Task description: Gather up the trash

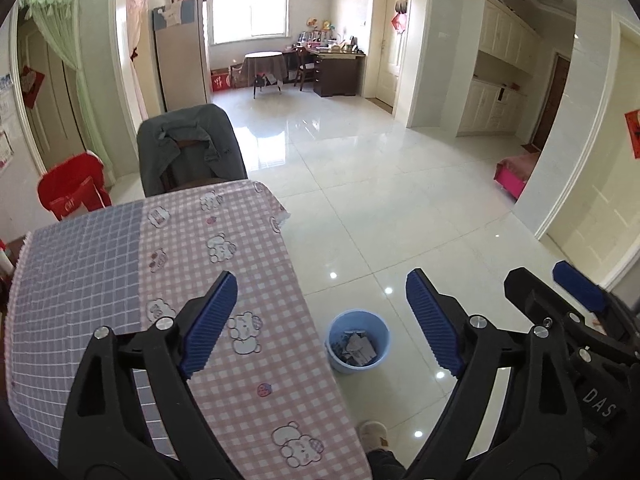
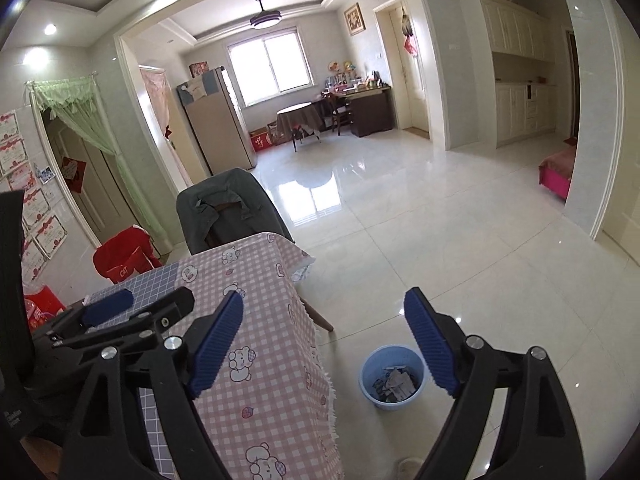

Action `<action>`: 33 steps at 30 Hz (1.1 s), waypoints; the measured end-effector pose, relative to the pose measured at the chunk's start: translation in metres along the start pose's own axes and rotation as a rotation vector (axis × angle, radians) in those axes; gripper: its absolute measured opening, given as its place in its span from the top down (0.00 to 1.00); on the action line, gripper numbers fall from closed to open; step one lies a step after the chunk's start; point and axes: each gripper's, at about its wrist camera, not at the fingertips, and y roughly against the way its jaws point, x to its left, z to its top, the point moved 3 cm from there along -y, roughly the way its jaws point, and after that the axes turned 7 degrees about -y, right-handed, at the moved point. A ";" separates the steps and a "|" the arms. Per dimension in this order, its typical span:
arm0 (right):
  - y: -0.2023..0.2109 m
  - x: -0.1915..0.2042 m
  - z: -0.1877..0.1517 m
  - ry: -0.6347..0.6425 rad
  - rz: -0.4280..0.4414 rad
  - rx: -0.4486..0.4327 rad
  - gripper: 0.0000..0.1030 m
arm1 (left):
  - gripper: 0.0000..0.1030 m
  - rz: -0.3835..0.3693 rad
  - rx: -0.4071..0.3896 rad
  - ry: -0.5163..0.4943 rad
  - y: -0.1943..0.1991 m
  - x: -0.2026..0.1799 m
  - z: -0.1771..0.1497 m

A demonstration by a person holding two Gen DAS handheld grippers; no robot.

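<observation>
A light-blue round waste bin point(image 1: 357, 340) stands upright on the floor just beside the table, holding crumpled paper trash point(image 1: 356, 349).

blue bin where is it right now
The blue bin stands on the tiled floor just right of the pink checked tablecloth, low in both wrist views. Crumpled paper trash lies inside it.

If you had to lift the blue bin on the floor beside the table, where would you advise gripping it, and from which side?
Grip the blue bin by its thin upper rim, coming from above with one finger inside and one outside. It stands upright with its mouth open, and its round body looks too wide to span. The side away from the table seems freest; the right gripper is open.
</observation>
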 end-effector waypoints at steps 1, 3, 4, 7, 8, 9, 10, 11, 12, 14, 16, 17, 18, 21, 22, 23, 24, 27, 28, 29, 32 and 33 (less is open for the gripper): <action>0.003 0.001 0.000 0.007 0.000 -0.004 0.20 | 0.16 0.008 -0.004 -0.003 0.003 0.001 0.000; 0.008 0.001 0.000 0.020 0.006 -0.017 0.19 | 0.15 0.030 -0.018 0.000 0.010 0.000 -0.001; 0.011 0.000 0.000 0.026 0.009 -0.022 0.18 | 0.15 0.036 -0.025 0.000 0.013 -0.001 -0.001; 0.016 -0.001 0.002 0.047 0.018 -0.040 0.15 | 0.15 0.053 -0.041 -0.001 0.020 -0.003 0.000; 0.018 -0.005 0.002 0.050 0.019 -0.044 0.15 | 0.14 0.062 -0.049 0.005 0.022 -0.003 0.002; 0.020 -0.006 0.003 0.056 0.017 -0.047 0.15 | 0.14 0.063 -0.056 0.014 0.025 -0.003 0.003; 0.021 -0.008 0.004 0.063 0.018 -0.050 0.15 | 0.12 0.066 -0.063 0.023 0.027 -0.002 0.004; 0.022 -0.009 0.004 0.072 0.023 -0.056 0.15 | 0.12 0.077 -0.070 0.031 0.028 -0.001 0.005; 0.023 -0.010 0.005 0.074 0.023 -0.059 0.15 | 0.12 0.085 -0.073 0.034 0.028 -0.002 0.006; 0.023 -0.014 0.006 0.075 0.032 -0.056 0.14 | 0.12 0.093 -0.074 0.035 0.029 -0.004 0.008; 0.024 -0.016 0.007 0.079 0.035 -0.056 0.14 | 0.12 0.094 -0.073 0.024 0.029 -0.010 0.010; 0.025 -0.017 0.008 0.081 0.037 -0.056 0.14 | 0.12 0.093 -0.072 0.019 0.028 -0.012 0.010; 0.025 -0.019 0.009 0.080 0.039 -0.056 0.14 | 0.12 0.092 -0.072 0.014 0.028 -0.014 0.010; 0.028 -0.021 0.010 0.083 0.042 -0.061 0.14 | 0.11 0.100 -0.082 0.003 0.030 -0.020 0.012; 0.029 -0.022 0.010 0.083 0.043 -0.062 0.14 | 0.10 0.102 -0.085 0.000 0.030 -0.021 0.013; 0.030 -0.023 0.011 0.080 0.043 -0.063 0.14 | 0.10 0.106 -0.086 -0.001 0.034 -0.023 0.011; 0.030 -0.024 0.011 0.078 0.044 -0.062 0.14 | 0.10 0.111 -0.087 -0.001 0.034 -0.025 0.012; 0.030 -0.027 0.011 0.078 0.049 -0.060 0.13 | 0.09 0.113 -0.092 -0.003 0.034 -0.028 0.013; 0.032 -0.028 0.011 0.077 0.050 -0.060 0.13 | 0.09 0.113 -0.096 -0.004 0.034 -0.029 0.014; 0.032 -0.029 0.012 0.077 0.051 -0.060 0.13 | 0.09 0.114 -0.100 -0.005 0.035 -0.030 0.014; 0.032 -0.030 0.012 0.076 0.053 -0.057 0.13 | 0.09 0.126 -0.110 -0.009 0.036 -0.032 0.014; 0.031 -0.030 0.012 0.074 0.054 -0.056 0.13 | 0.09 0.129 -0.115 -0.010 0.036 -0.034 0.015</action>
